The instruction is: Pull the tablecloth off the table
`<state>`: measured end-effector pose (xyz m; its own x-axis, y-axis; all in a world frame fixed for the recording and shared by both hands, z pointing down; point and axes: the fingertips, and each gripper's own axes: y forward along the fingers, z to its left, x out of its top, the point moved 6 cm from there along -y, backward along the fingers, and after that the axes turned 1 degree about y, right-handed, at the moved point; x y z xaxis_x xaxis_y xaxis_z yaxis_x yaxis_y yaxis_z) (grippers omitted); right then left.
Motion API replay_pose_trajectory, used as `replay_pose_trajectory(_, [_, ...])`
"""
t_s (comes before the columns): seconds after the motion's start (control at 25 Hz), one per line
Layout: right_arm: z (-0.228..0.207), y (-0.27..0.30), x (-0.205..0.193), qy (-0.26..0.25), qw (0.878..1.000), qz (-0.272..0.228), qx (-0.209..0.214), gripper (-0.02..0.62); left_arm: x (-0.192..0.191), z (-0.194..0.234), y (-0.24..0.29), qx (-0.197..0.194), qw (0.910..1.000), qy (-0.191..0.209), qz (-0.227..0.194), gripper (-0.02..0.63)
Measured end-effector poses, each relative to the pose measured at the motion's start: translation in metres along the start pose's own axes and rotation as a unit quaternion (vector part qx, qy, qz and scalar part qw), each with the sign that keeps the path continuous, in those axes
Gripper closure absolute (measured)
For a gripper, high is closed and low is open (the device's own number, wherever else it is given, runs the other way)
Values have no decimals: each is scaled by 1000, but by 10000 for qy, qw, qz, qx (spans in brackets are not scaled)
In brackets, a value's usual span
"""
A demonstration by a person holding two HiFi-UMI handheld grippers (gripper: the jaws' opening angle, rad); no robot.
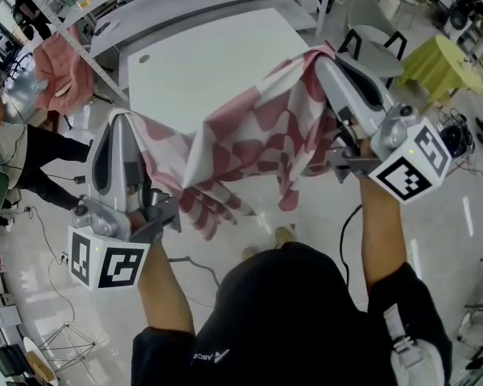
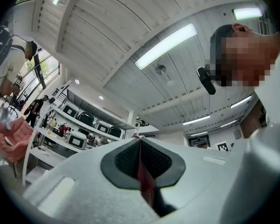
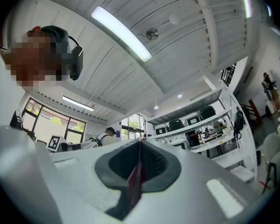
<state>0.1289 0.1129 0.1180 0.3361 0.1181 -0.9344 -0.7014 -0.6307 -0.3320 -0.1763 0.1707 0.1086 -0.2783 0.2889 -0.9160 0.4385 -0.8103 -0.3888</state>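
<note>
Two tight pinches: the left hand-held gripper [image 1: 122, 119] and the right hand-held gripper [image 1: 324, 57] each squeeze an edge of the tablecloth [image 1: 249, 131]. Held high, it sags between them, to slide off the surface [image 1: 201, 63] at 12 o'clock.

tablecloth [image 1: 249, 135]: soft checked cloth | table [image 1: 201, 63]: smooth matt white

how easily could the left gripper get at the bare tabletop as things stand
Probably not yet: the left gripper is shut on a corner of the tablecloth, held up near the table. The tabletop beyond lies bare, so only that grip ties it up.
</note>
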Motion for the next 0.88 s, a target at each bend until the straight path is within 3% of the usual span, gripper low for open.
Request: replay_pose_trajectory(0.88, [6, -1, -7, -17, 10000, 65, -14, 589, -2, 3, -5, 30, 10000, -35, -26, 597])
